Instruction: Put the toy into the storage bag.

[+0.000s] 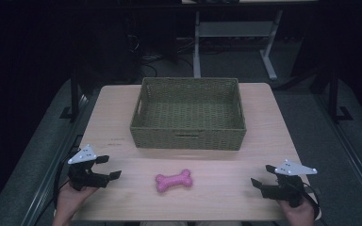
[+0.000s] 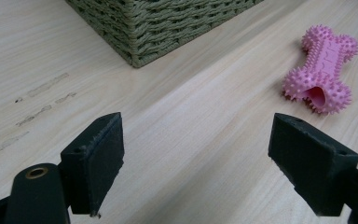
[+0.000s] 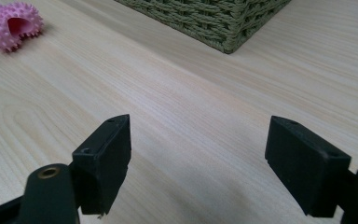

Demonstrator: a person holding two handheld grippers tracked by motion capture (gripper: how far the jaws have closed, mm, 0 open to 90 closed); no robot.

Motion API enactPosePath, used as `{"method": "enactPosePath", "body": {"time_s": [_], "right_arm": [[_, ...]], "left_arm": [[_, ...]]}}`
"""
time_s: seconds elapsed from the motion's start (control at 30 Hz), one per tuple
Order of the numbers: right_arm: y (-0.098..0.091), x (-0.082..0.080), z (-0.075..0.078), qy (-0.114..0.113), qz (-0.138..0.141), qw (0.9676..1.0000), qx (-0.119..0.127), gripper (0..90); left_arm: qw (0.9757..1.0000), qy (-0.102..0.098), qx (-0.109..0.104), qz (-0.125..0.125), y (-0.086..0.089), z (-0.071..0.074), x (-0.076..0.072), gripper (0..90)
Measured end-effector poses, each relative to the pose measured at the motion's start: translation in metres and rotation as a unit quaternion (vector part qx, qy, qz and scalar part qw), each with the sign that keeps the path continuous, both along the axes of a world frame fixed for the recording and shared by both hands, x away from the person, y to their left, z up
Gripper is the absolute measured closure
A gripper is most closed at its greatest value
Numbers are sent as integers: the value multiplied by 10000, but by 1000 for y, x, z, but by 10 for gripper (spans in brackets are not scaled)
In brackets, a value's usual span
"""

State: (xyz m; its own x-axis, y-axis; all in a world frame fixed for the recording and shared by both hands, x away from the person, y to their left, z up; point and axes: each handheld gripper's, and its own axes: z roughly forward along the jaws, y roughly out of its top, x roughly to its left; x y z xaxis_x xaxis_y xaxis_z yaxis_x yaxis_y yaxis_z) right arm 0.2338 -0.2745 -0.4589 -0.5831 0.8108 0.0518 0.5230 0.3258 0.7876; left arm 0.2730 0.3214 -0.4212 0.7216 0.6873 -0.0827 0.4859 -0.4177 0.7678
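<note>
Pale wood table (image 1: 264, 122); dark room, grey floor (image 1: 311, 113) around.

Both handheld rigs are matte black, each topped with a grey three-cornered plate dotted with small dark holes. The left tool (image 1: 109, 166) and right tool (image 1: 260, 175) each trail a black cable. Up close the jaw pads are chunky black blocks with slightly frayed edges, small screw holes, and a brass-ringed pivot.
</note>
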Motion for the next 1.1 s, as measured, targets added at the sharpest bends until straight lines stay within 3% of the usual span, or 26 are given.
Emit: {"method": "enactPosePath", "body": {"time_s": [0.43, 0.7, 0.97, 1.1], "right_arm": [[5, -1, 2, -33, 142, 9999, -36, 221], [5, -3, 2, -51, 128, 9999, -29, 220], [5, -2, 2, -32, 129, 9999, -42, 220], [5, -3, 2, -47, 133, 9999, -36, 221]], "left_arm": [[9998, -27, 123, -135, -6, 3, -1, 178], [9986, -40, 290, -446, -20, 6, 0, 179], [9977, -37, 294, -615, -31, 10, -2, 179], [9956, -56, 485, -800, -42, 13, -1, 179]]}}
